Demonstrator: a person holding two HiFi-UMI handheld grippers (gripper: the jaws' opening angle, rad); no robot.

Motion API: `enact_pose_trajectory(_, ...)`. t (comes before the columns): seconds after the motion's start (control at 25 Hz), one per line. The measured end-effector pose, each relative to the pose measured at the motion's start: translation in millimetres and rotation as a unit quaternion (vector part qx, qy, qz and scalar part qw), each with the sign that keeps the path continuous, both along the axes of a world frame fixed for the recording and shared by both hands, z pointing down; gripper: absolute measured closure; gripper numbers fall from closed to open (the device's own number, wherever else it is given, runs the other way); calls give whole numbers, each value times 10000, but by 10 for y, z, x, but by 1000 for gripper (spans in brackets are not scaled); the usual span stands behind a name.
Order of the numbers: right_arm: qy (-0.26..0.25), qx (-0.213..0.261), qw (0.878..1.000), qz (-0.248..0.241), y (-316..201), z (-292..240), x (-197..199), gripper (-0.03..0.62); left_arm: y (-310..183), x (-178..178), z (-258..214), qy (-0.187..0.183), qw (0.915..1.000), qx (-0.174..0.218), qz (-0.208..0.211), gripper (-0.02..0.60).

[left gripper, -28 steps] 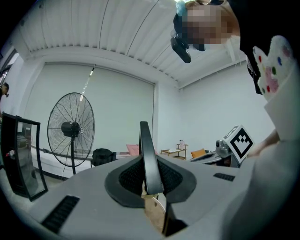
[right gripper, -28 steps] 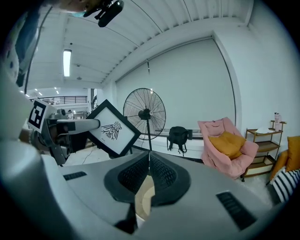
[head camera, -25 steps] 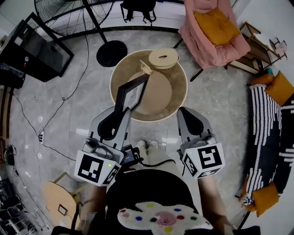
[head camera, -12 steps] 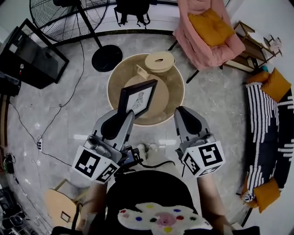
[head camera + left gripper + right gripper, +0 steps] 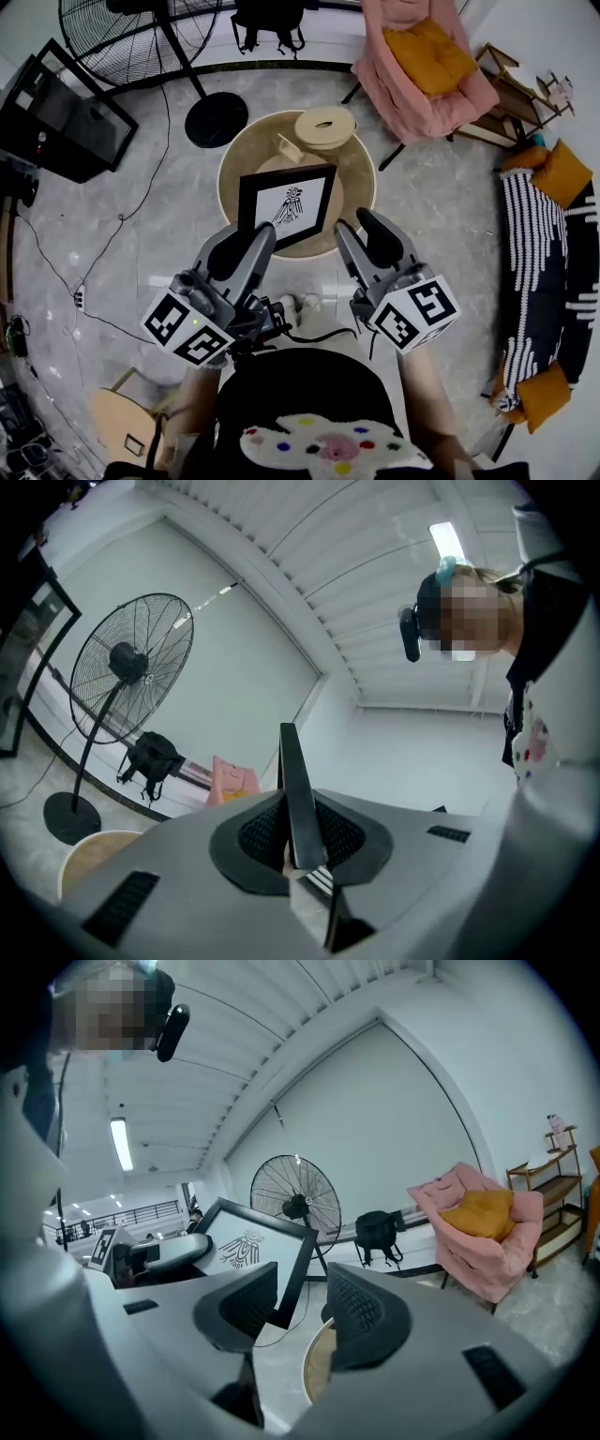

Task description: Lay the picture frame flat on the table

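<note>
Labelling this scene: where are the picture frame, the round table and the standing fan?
Black picture frame [image 5: 286, 206]: head view, on its white print.
Round wooden table [image 5: 354, 178]: head view, bare top, right side.
Black pedestal fan [image 5: 217, 120]: head view, round base.

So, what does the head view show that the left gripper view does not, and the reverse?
Head view only: the picture frame's drawing side and the striped sofa. Left gripper view only: the frame edge-on, clamped in the left hand-held gripper, and a ceiling light. Both: the fan, the pink armchair, the round table.
</note>
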State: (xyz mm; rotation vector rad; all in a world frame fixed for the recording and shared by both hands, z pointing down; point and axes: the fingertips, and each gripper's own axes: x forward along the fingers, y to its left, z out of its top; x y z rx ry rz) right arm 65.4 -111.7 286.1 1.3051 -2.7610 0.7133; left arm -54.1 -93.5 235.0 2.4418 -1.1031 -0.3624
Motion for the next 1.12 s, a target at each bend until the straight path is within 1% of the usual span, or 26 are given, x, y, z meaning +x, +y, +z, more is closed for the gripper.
enact_pose_trajectory(0.16, -297, -105, 9995, -40, -49, 5, -40, 427, 12, 31, -37, 412, 9990, -26, 192, 526)
enact_pose_trajectory(0.36, -685, -242, 9973, -127, -41, -6, -72, 428, 74, 98, -47, 572, 9972, -46, 483, 526)
enact_pose_trajectory(0.48, -787, -317, 9963, -103, -50, 18, -67, 430, 83, 101, -26, 695, 9960, -102, 559, 526)
enact_pose_trajectory(0.56, -809, -334, 9961, -93, -48, 32, -64, 441, 84, 100, -6, 714, 9957, -133, 581, 526)
enact_pose_trajectory(0.68, -786, -364, 9962, -66, -45, 57, -60, 491, 93, 102, 17, 732, 9953, -175, 615, 525)
enact_pose_trajectory(0.84, -780, -414, 9961, -49, -45, 70, -47, 498, 87, 90, 60, 806, 9946, -272, 590, 525)
enact_pose_trajectory(1.0, -903, -512, 9945, 139, -60, 69, -46, 505, 75, 58, 107, 808, 9951, -356, 438, 525)
enact_pose_trajectory(1.12, -875, -531, 9944, 277, -77, 73, -26, 507, 47, 52, 172, 635, 9965, -460, 299, 525)
